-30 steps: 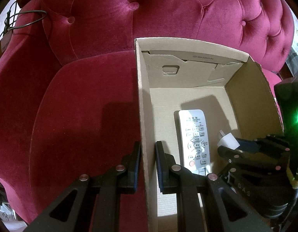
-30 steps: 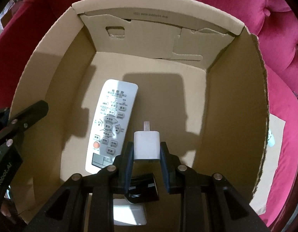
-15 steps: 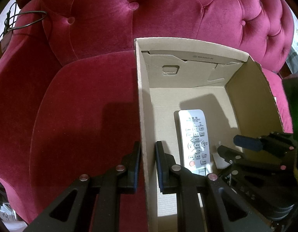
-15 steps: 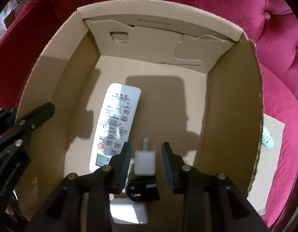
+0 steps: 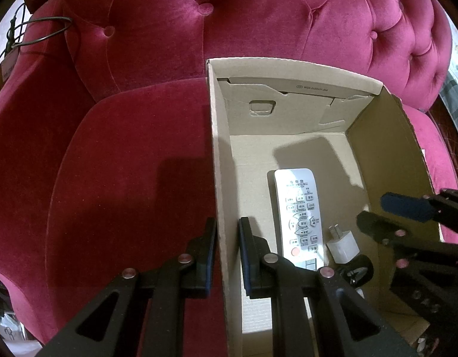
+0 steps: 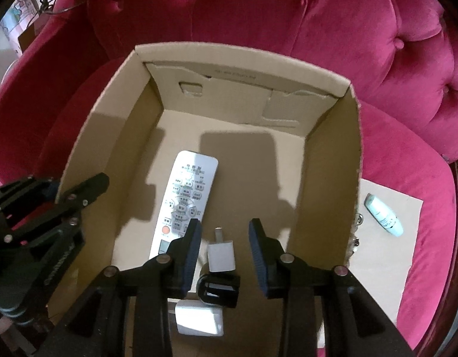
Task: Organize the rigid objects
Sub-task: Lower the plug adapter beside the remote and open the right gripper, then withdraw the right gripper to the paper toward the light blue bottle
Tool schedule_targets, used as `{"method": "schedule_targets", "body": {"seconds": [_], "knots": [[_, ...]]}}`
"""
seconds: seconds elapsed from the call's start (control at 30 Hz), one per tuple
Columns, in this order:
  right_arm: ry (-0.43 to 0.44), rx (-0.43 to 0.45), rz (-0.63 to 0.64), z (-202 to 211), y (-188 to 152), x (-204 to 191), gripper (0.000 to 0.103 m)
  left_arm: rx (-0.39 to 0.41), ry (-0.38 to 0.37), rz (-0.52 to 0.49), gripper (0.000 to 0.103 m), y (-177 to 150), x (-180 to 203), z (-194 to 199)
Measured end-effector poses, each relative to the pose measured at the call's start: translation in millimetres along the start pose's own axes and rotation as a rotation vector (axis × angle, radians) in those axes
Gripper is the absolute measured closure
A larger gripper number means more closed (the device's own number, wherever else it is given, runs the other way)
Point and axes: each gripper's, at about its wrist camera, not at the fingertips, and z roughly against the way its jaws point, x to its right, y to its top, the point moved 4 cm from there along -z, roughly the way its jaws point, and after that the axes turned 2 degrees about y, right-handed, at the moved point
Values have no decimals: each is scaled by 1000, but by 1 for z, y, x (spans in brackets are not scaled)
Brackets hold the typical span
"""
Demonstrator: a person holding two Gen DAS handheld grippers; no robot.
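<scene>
An open cardboard box (image 5: pixel 220 163) stands on a red velvet sofa. My left gripper (image 5: pixel 227 229) is shut on its left wall, one finger inside and one outside. On the box floor lie a white remote control (image 6: pixel 187 199), a white charger plug (image 6: pixel 220 257), a black object (image 6: pixel 218 290) and a white block (image 6: pixel 199 319). My right gripper (image 6: pixel 224 229) hangs above the charger plug with its jaws apart, and the pads do not touch it. In the left wrist view the remote control (image 5: pixel 300 208), charger plug (image 5: pixel 343 245) and right gripper (image 5: pixel 377 211) show inside the box.
The tufted sofa back (image 6: pixel 318 29) rises behind the box (image 6: pixel 330 178). To the right of the box a flat cardboard sheet (image 6: pixel 383 267) carries a small pale remote (image 6: pixel 383 214). A wire loop (image 5: pixel 41 29) hangs at the sofa's far left arm.
My right gripper let go of the charger plug, which now lies on the box floor, and rose with its jaws wider apart. The left gripper kept its hold on the wall.
</scene>
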Motion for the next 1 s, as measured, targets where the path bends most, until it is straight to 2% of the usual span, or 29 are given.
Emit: {"method": "schedule_targets", "body": {"seconds": [0.63,0.73,0.93,1.0], "knots": [[-37,84,-45,73,15,46,54,-2,1,3,87,2,1,-1],[-54,88,-60,77,13,60,48,-2,2,3,87,1,1,-1],[-74,94,-86,81,9,86,23,-2,1,3,87,2,2,-1],[-79,98,-99,82,7,97,12,-2,1,3,87,1,2,-1]]}}
